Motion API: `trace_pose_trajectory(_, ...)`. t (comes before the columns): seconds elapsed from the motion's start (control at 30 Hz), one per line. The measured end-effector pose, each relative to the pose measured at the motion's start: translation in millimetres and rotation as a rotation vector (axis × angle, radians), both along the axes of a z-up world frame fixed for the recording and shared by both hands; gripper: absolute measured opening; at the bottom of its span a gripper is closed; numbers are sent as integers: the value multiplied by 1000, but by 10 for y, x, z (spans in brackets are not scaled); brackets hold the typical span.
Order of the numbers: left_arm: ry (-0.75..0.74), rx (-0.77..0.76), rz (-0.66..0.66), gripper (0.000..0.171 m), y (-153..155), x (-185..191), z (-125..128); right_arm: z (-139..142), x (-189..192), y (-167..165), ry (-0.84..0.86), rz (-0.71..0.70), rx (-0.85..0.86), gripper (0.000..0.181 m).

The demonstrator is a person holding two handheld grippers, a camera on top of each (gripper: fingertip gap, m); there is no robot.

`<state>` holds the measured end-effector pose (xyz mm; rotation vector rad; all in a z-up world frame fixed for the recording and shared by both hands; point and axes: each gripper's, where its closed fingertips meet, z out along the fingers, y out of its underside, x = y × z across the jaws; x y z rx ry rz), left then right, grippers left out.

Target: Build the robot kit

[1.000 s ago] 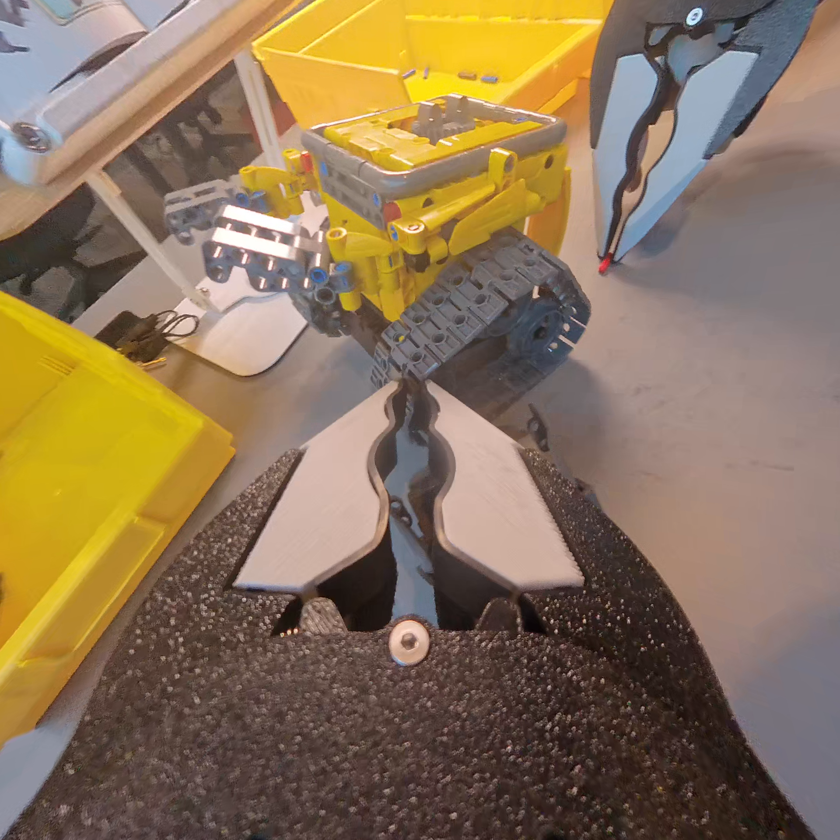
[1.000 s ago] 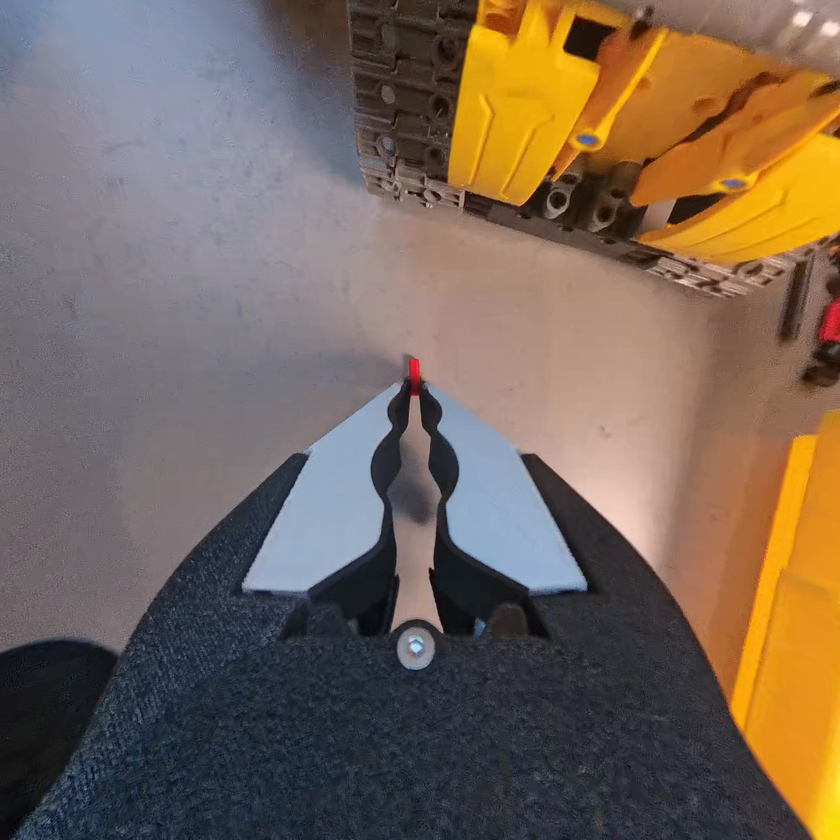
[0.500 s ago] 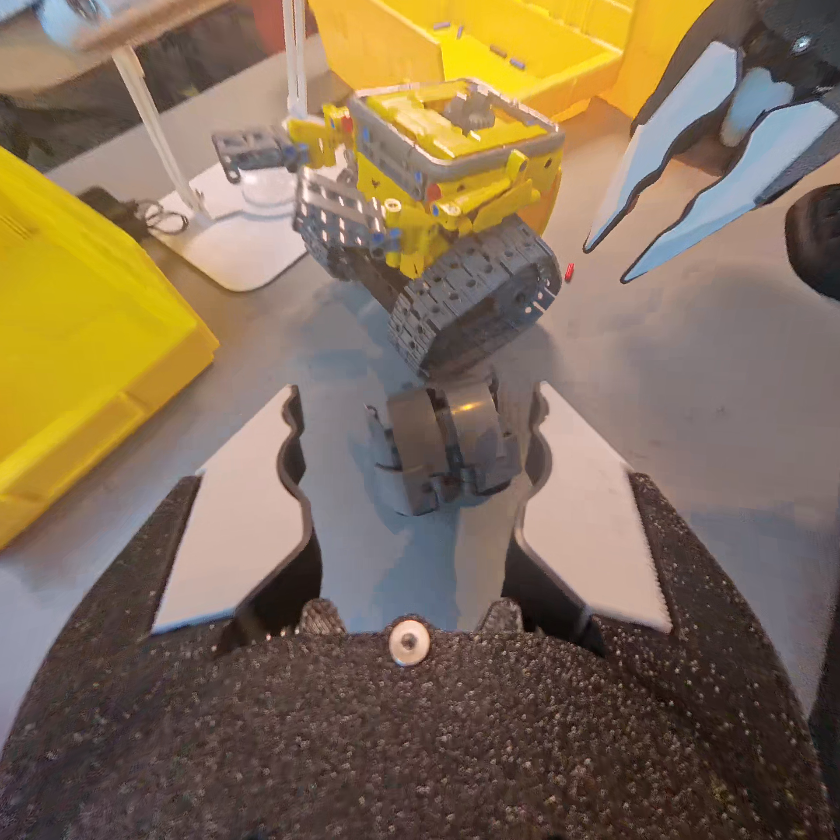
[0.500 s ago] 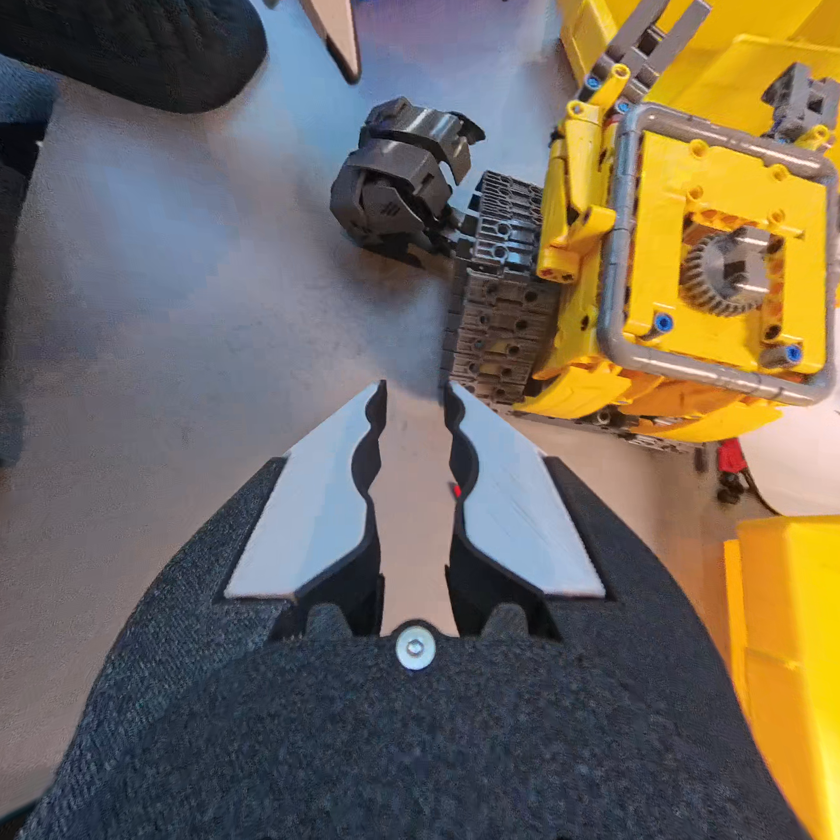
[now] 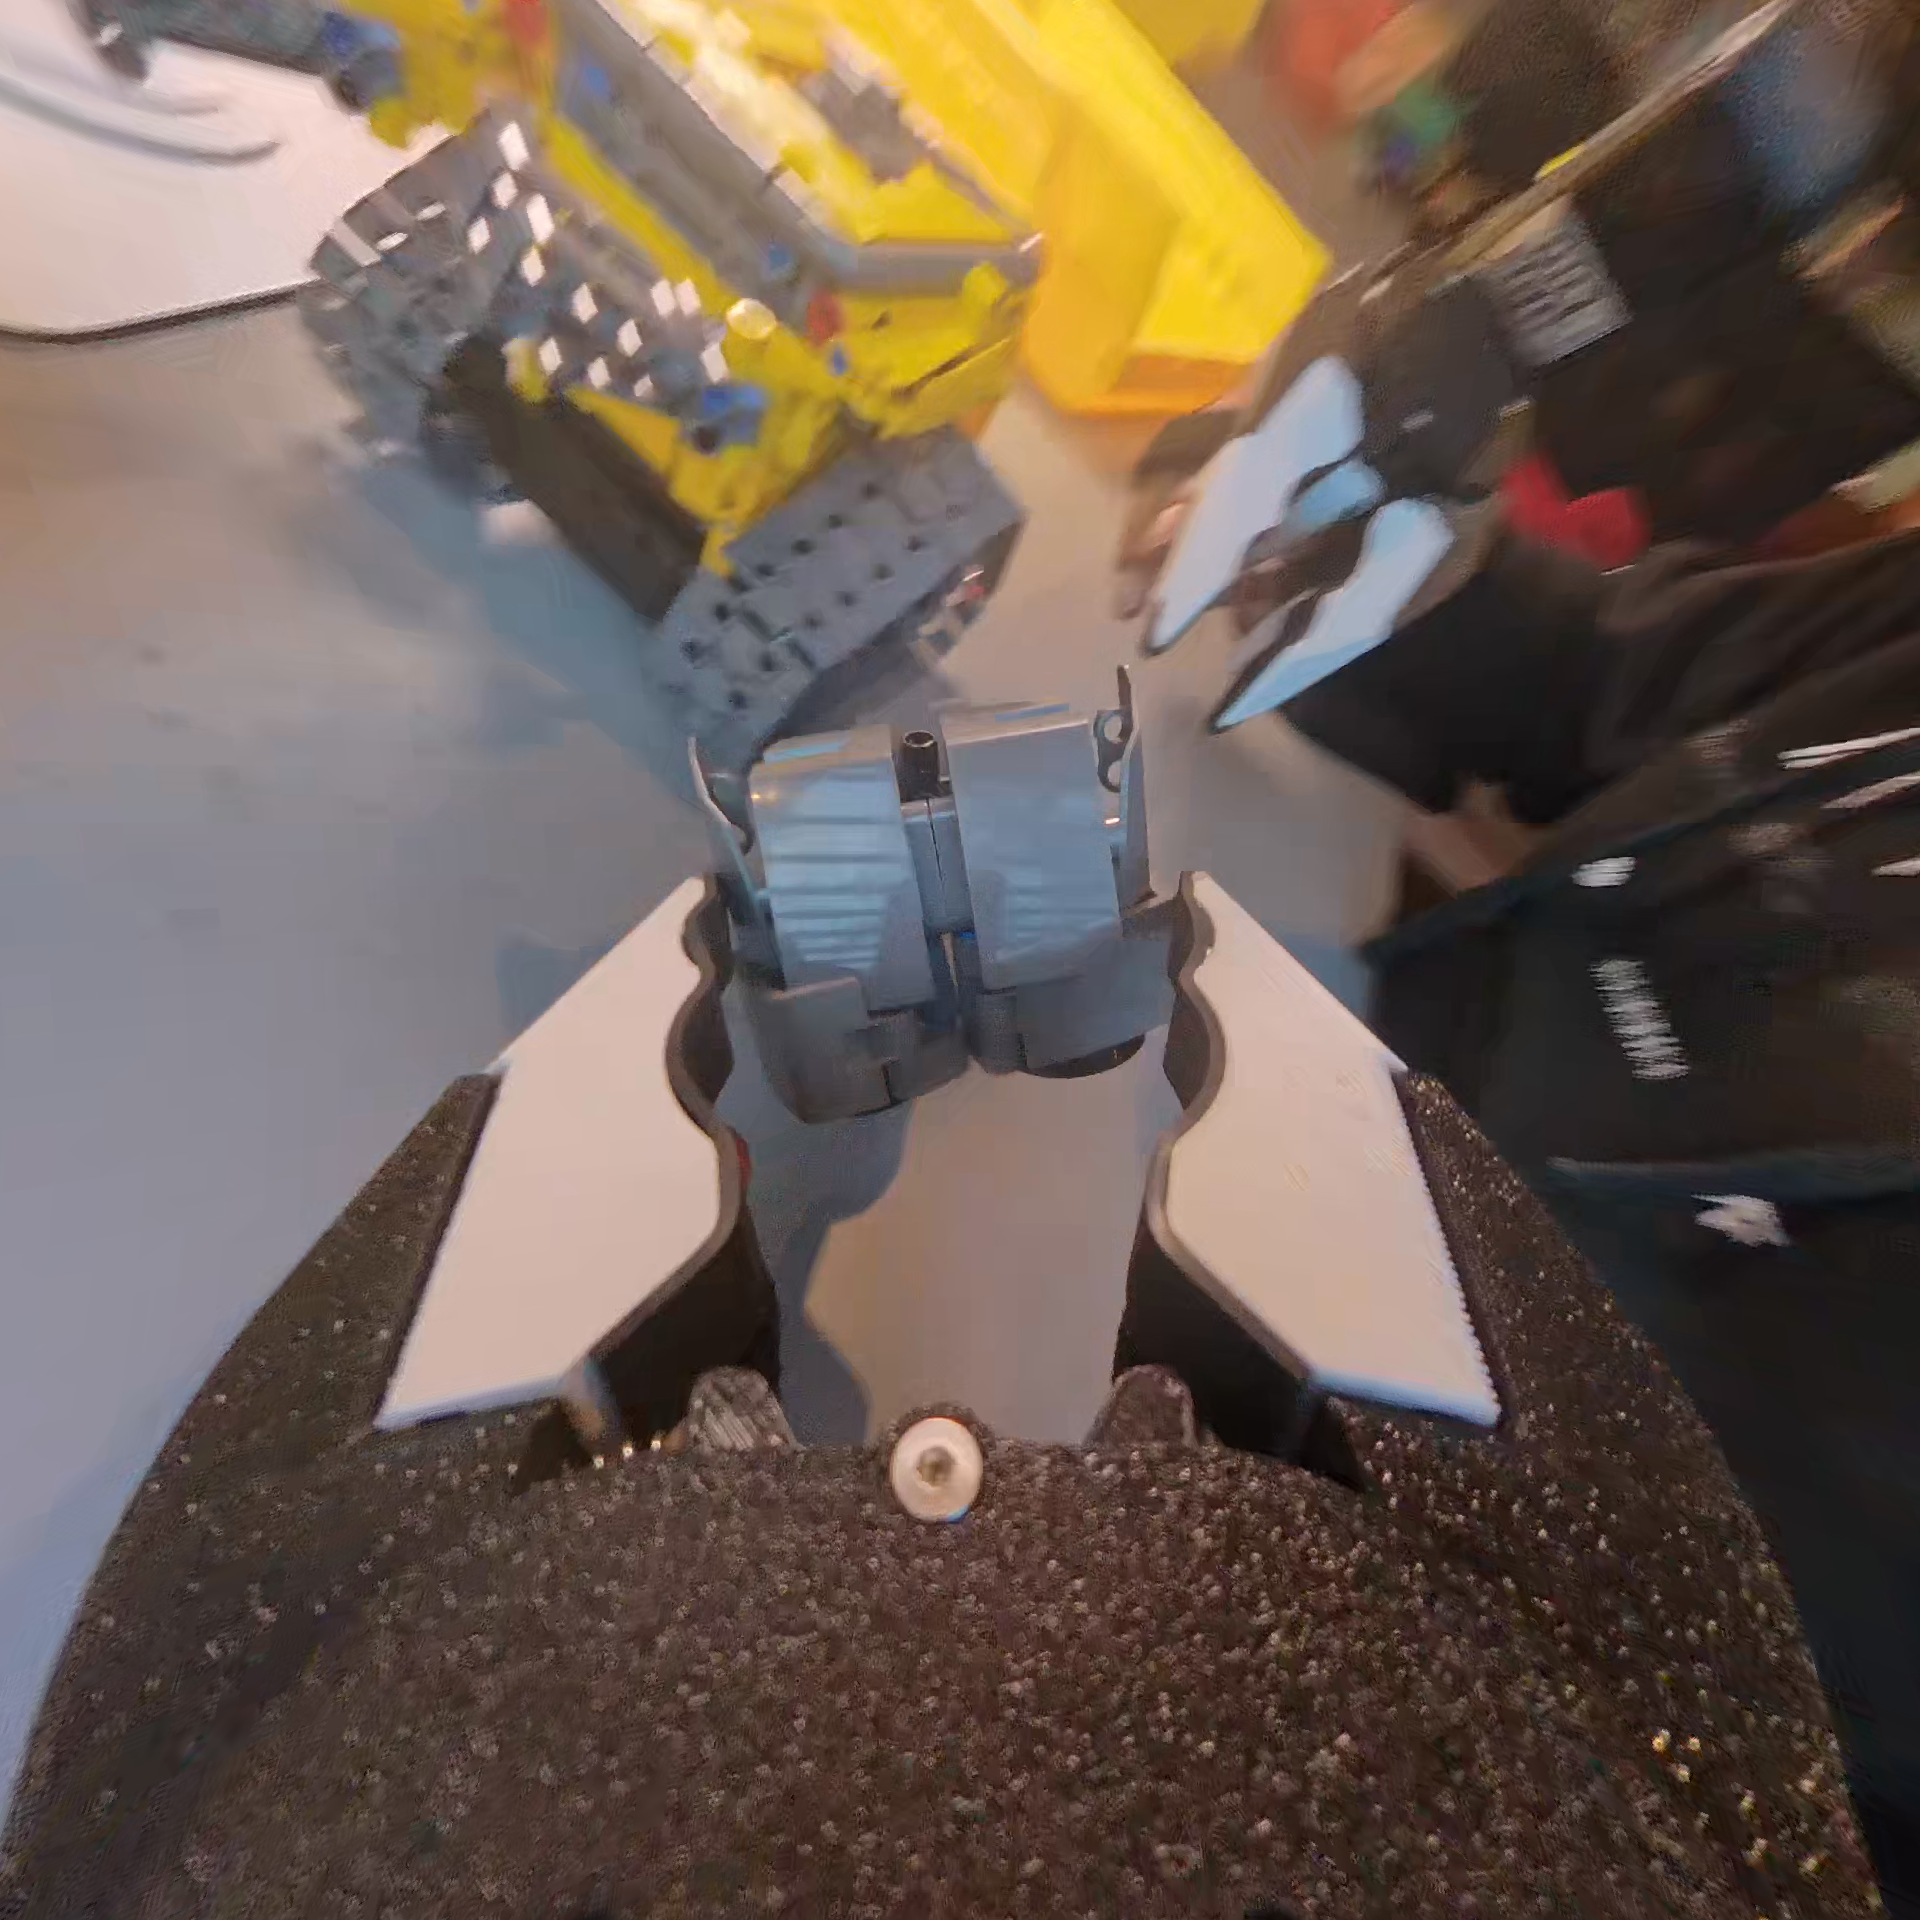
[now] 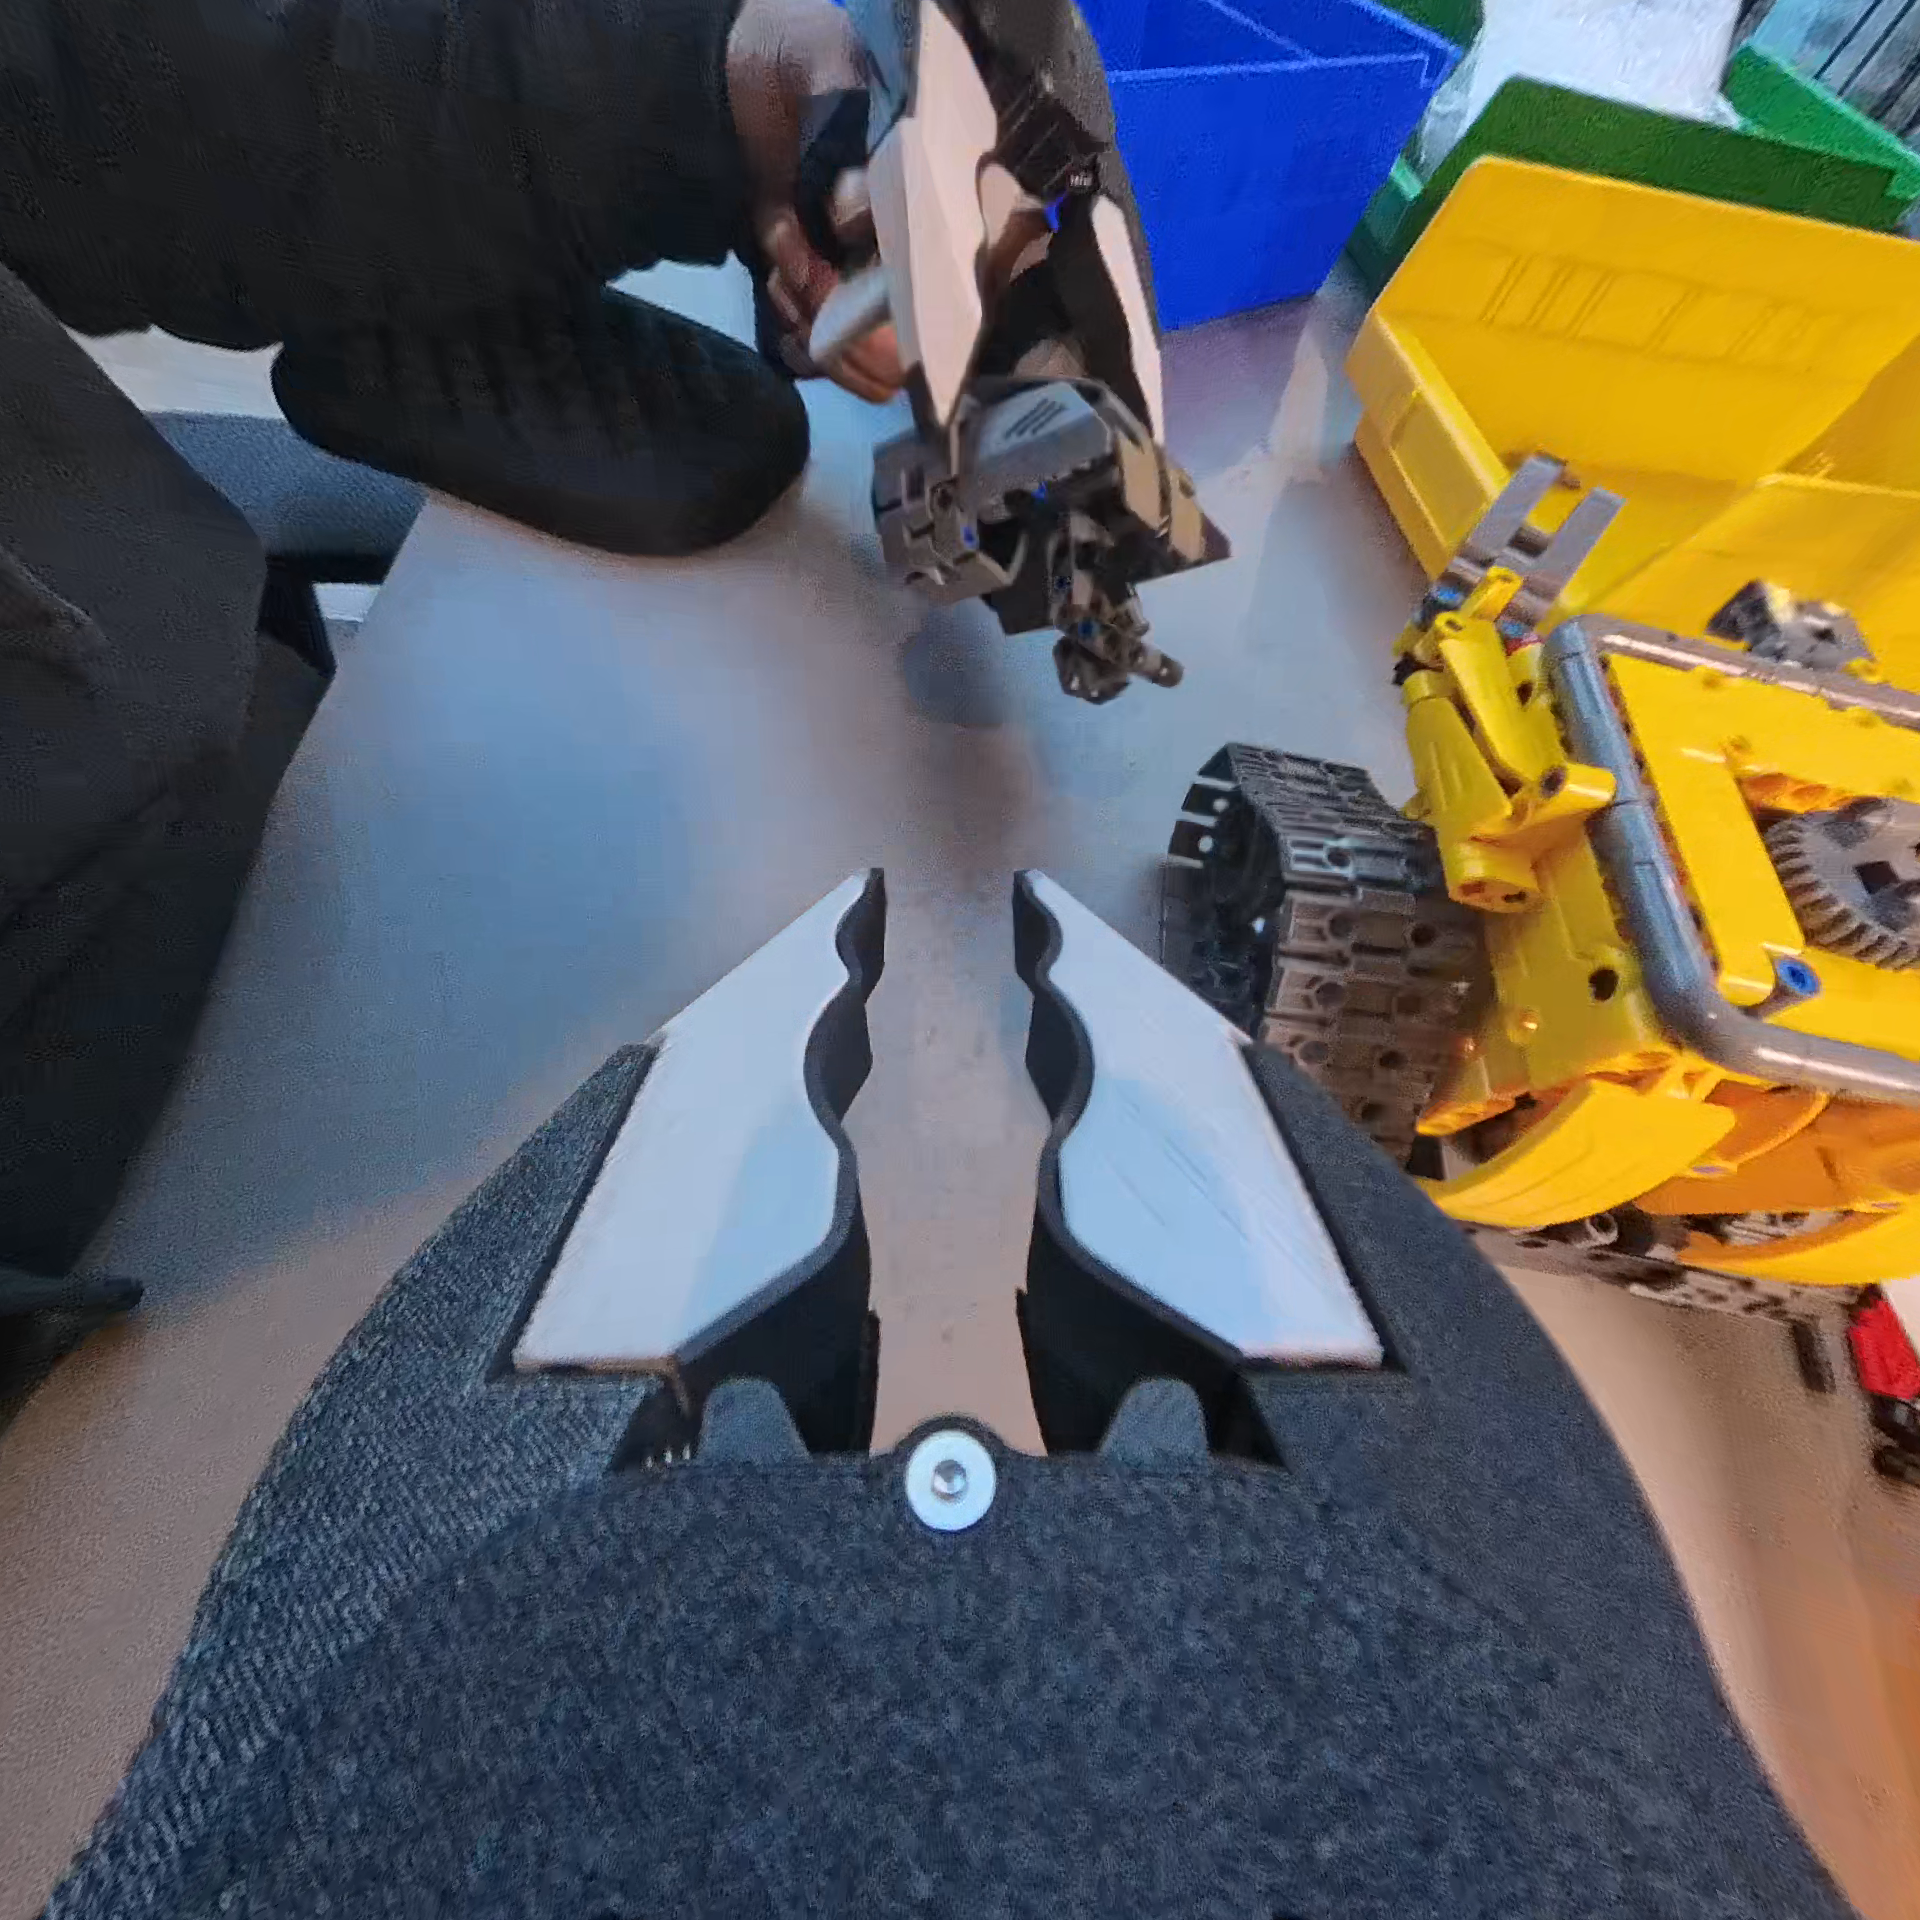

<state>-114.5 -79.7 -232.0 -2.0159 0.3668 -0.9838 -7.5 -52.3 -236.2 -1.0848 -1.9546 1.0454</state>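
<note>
My left gripper [image 5: 945, 894] is shut on a grey brick-built assembly [image 5: 831, 883], with a pad pressed on each side. The right wrist view shows that assembly [image 6: 1029, 499] hanging from the left gripper's fingers [image 6: 930, 208] above the table, with its shadow beneath. My right gripper [image 6: 948, 883] is open with nothing between its fingers, low over the grey table [image 6: 571, 779] beside the black track of a yellow tracked vehicle model [image 6: 1621, 935]. That model [image 5: 727, 343] stands just beyond the held assembly in the blurred left wrist view. The right gripper [image 5: 1190, 681] shows there to the right.
A yellow bin [image 6: 1621, 312] stands behind the model, with a blue bin [image 6: 1247, 156] and a green bin [image 6: 1621, 135] farther back. A person's dark sleeve [image 6: 416, 208] fills the upper left. Small red and black parts [image 6: 1875, 1340] lie at the right edge.
My left gripper opened wide around the grey assembly, closed on it and lifted it off the table. My right gripper let go of a small red pin, opened a little and drew back.
</note>
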Motion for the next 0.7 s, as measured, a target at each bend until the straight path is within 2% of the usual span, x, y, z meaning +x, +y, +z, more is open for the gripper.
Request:
trace_pose_trajectory(0.13,-290,79,-171,84,-141,317,434,332,-101,-57,174,-37,8,28)
trace_pose_trajectory(0.23,-368,61,-262,85,-123,568,537,571,-128,-132,299,-33,83,36)
trace_pose_trajectory(0.33,-440,29,-311,84,-19,771,631,597,-138,-199,339,-20,199,39)
trace_pose_trajectory(0.37,-455,25,-317,84,28,815,654,578,-131,-202,344,-19,239,29)
trace_pose_trajectory(0.43,-473,23,-317,84,114,851,683,572,-107,-134,342,-46,274,30)
trace_pose_trajectory(0.53,-511,17,-318,84,179,894,718,690,-42,-16,377,-85,185,28)
trace_pose_trajectory(0.63,-462,121,-276,84,213,863,762,721,-11,55,392,-104,94,28)
trace_pose_trajectory(0.7,-374,235,-246,92,177,824,819,742,-4,107,396,-119,6,27)
